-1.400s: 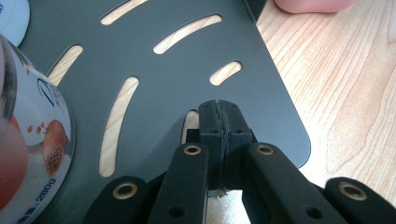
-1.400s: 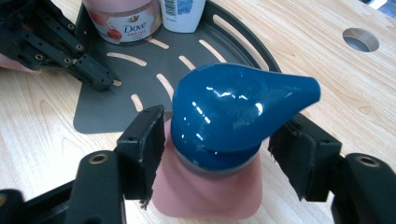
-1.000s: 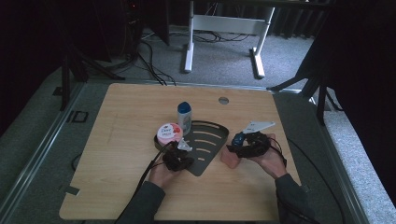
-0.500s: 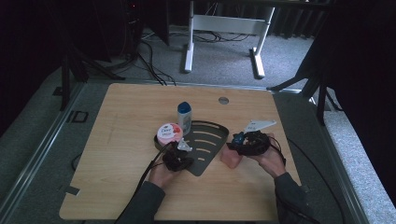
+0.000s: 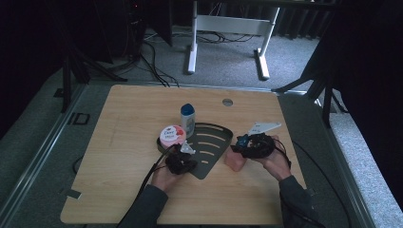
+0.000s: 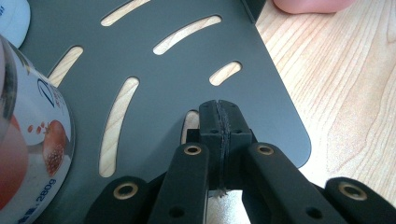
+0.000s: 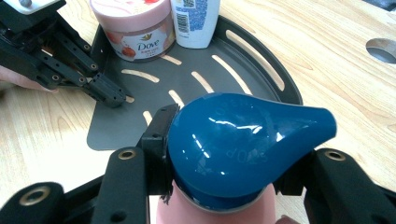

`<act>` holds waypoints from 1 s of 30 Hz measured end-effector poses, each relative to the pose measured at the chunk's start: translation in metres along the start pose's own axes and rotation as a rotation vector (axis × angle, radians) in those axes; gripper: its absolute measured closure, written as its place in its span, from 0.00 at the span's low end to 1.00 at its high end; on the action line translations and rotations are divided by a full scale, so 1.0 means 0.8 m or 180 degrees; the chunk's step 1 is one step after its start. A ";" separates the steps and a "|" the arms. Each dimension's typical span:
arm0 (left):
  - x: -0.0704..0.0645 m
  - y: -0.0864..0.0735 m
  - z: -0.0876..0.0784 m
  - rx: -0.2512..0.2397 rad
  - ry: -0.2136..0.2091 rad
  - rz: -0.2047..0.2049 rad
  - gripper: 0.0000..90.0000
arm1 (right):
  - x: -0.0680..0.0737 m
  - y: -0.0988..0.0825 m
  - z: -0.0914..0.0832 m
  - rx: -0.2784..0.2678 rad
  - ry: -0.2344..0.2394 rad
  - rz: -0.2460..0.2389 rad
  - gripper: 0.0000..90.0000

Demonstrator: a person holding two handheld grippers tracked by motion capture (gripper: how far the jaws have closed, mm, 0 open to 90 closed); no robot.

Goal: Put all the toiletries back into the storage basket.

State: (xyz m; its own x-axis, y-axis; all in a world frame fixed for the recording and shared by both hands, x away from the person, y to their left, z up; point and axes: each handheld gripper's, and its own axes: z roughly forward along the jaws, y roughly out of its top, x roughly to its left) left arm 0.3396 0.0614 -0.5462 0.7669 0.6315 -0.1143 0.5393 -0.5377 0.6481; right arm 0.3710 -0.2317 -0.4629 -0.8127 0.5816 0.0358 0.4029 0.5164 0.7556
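A dark slotted tray lies mid-table, carrying a pink-lidded Dove jar and a white bottle with a blue cap. My left gripper is shut, its tips resting on the tray near its front corner, with the jar to their left. Just off the tray's right edge stands a pink bottle. The jaws of my right gripper have just been closing and now clamp its blue cap from both sides.
A round cable hole sits in the wooden table top behind the tray. Beyond the far edge stands a white desk frame, with cables on the floor. Dark stand legs flank the table on both sides.
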 end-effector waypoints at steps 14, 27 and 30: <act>0.001 0.000 0.000 -0.0005 -0.0021 -0.0009 0.99 | 0.001 0.000 -0.005 -0.0035 -0.0032 -0.0031 0.58; 0.001 -0.001 0.000 -0.0012 -0.0033 -0.0023 1.00 | 0.007 0.001 -0.007 -0.0005 -0.0074 -0.0125 0.59; 0.001 -0.001 0.000 -0.0015 -0.0036 -0.0028 1.00 | 0.008 0.000 -0.008 0.0001 -0.0080 -0.0126 0.59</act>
State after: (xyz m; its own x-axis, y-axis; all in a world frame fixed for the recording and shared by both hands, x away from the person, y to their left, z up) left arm 0.3401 0.0626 -0.5468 0.7660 0.6298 -0.1287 0.5445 -0.5294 0.6506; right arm 0.3629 -0.2324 -0.4584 -0.8171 0.5765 -0.0106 0.3708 0.5394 0.7560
